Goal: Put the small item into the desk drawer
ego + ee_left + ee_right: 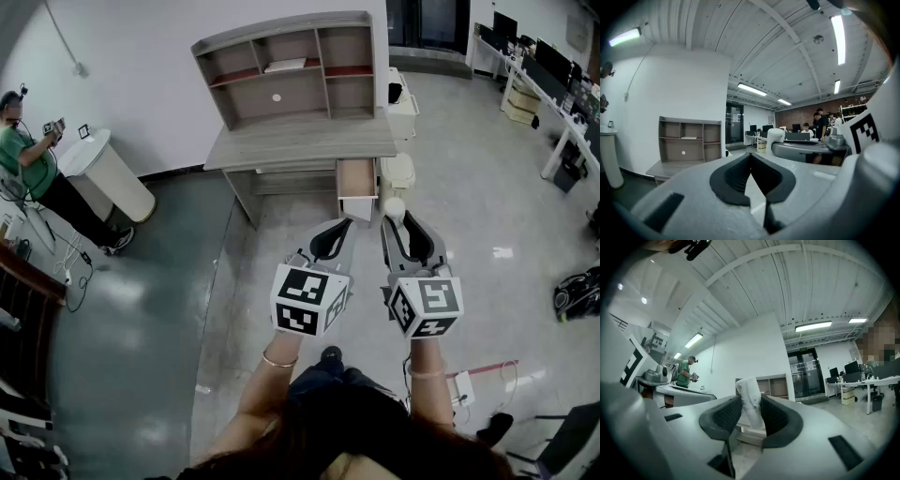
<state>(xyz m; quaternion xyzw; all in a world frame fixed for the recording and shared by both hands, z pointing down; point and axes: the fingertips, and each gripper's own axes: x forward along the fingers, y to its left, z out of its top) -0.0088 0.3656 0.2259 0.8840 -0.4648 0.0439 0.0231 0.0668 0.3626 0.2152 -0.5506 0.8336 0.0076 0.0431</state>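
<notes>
Head view: a person stands on a grey floor (169, 309) and looks down at both arms. The right hand-held gripper (401, 225) is clamped on the small white item (395, 208). The left hand-held gripper (336, 230) has its jaws together on nothing. Ahead, well apart, the drawer (356, 180) hangs open under the right end of the tabletop (300, 145), which carries a shelf unit (291, 70). A white bin (398, 173) stands just beside the drawer, so the right arm could knock it on the way in. Another person (33, 164) stands far left, out of the path.

Left gripper view: the dark pads (736, 176) meet at the tips, with nothing between them.

Right gripper view: the pads (723, 417) pinch only the item's lower part (most of it stands above them). It could tip or slip out while being carried, and the drawer opening looks narrow enough to miss.
</notes>
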